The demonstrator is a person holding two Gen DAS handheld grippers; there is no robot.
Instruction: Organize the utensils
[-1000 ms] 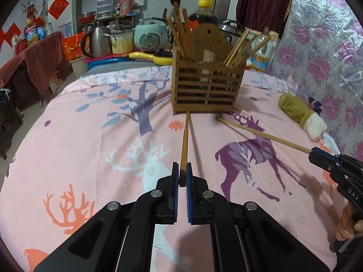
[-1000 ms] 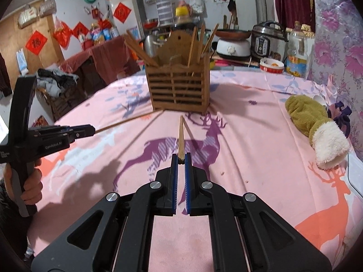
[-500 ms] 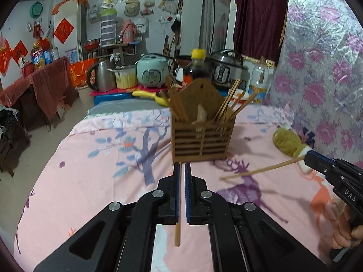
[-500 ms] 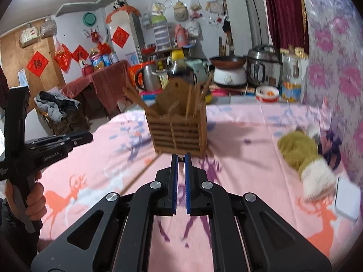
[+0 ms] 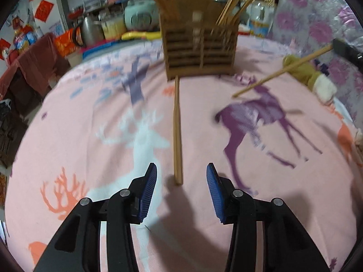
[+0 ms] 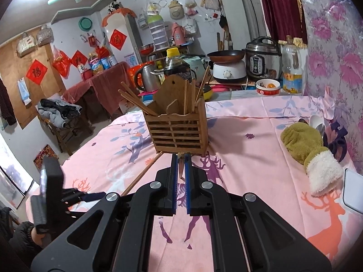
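The left gripper [image 5: 181, 181] has just been opening; its fingers are spread, a chopstick [image 5: 177, 131] lying loose between them on the bench [image 5: 90, 136], tip apparently touching the holder [image 6: 177, 133]. The right gripper [image 6: 180, 170] pinches another chopstick [image 5: 281, 71].

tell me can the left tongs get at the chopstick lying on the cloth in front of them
Probably yes. The left tongs have just been opening, and the chopstick lies flat on the tablecloth with its near end between the pads, untouched. Nothing lies across it.
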